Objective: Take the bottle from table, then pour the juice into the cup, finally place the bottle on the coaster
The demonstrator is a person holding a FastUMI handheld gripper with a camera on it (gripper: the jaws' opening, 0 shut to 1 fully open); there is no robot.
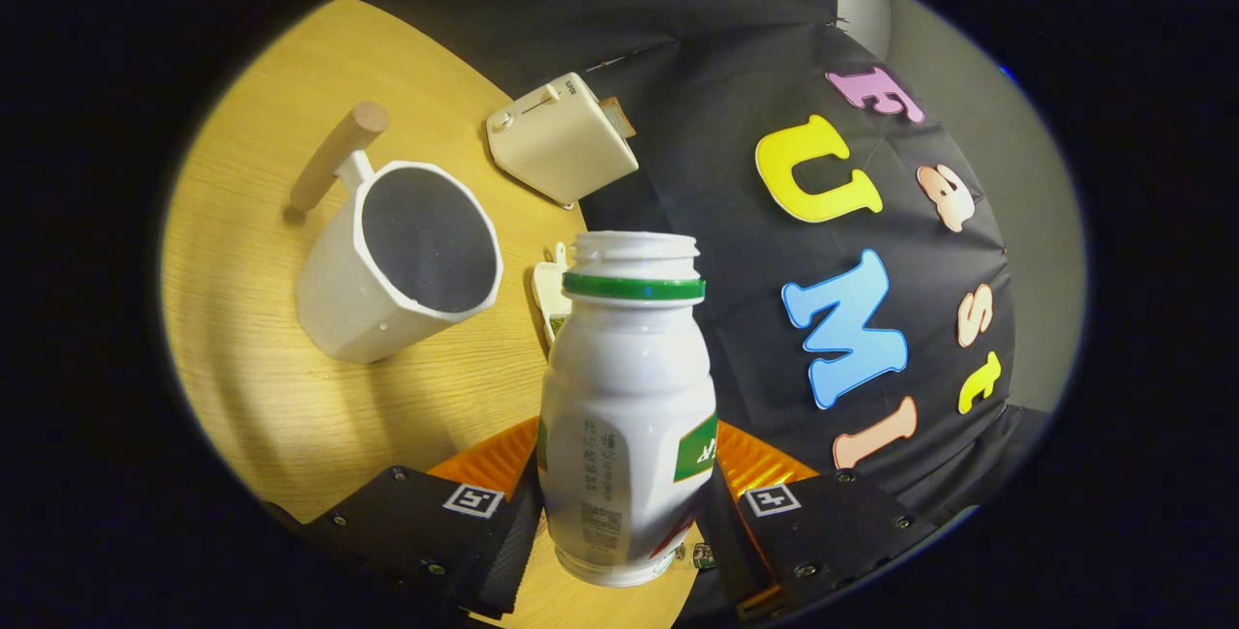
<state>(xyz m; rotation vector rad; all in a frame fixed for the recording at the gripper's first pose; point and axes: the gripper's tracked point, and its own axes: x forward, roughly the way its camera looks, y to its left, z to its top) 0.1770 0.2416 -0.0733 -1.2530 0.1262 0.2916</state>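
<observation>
- Gripper view: gripper [624, 513] clamped on the bottle [627, 397], one finger pressing each side of its lower body.
- Bottle white plastic, green ring round the neck, green-and-white label on the side with small print, too small to tell more.
- Cap off, threaded mouth open. Contents cannot be told from here.
- Bottle stands straight up along the fingers, base down between them, mouth pointing away.
- Whole scene tilted in this view: table [281, 397] slopes off to one side, black cloth wall on the other.
- Whether the bottle base touches the table or is lifted off it: cannot tell.
- Cup [397, 261] white, faceted sides, dark inside, looks empty. It sits on the table beyond the fingers and to the left of the bottle, near but apart from it.
- Cup has a round wooden handle [339, 155] sticking out from its far side on a white bracket.
- Small white clip-like item [550, 290] on the table just behind the bottle's shoulder, between bottle and cup, partly hidden.
- Cream toaster-like box [561, 137] farther back at the table edge, lever and knob on its face, a slice of bread [617, 116] poking from the top.
- Table light wood grain, round edge.
- Orange ribbed parts [494, 460] of the gripper body show either side of the bottle, behind the fingers.
- Square marker tags [474, 500] sit on top of each finger.
</observation>
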